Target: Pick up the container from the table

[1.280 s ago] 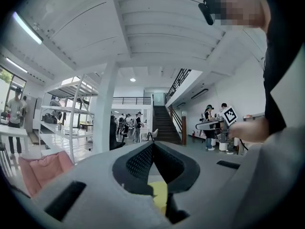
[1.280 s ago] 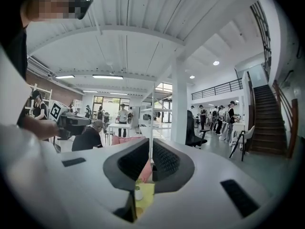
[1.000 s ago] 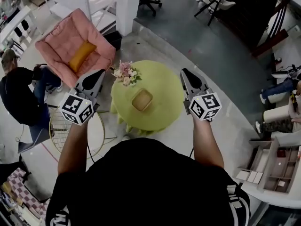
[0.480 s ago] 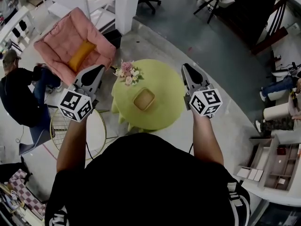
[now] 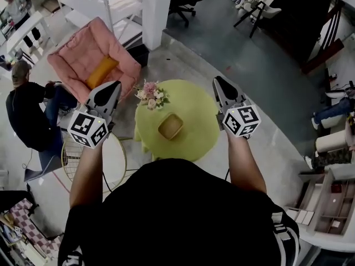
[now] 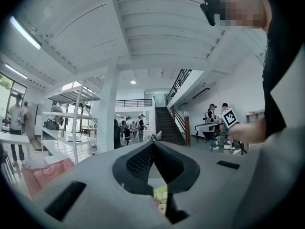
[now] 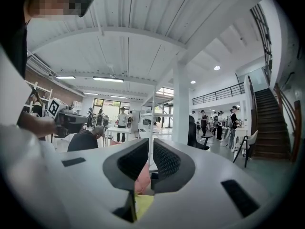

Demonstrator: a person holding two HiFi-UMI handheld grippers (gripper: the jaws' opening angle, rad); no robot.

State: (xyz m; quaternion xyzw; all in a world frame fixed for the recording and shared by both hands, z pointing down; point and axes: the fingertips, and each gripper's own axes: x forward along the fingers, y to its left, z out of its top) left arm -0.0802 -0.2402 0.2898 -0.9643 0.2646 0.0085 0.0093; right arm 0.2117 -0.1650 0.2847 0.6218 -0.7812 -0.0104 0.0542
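Both tools are held level, one to each side of the round yellow-green desk (image 5: 194, 101). The left hand-held gripper (image 5: 114, 84) is seen with its jaws closed on nothing, and the right hand-held gripper (image 5: 217, 80) is likewise shut and empty. The tan container (image 5: 170, 126) sits near the desk's middle, just nearer than the flower bouquet (image 5: 151, 93) at the far left edge.

For a clean pickup, the jaws should be opened first, then one gripper brought down over a container wall. The container's depth can't quite be judged from here.

Open room is offered on the right and near sides. On the left, the approach is crowded by the gold wire side table (image 5: 125, 159) and the pink armchair (image 5: 89, 57).
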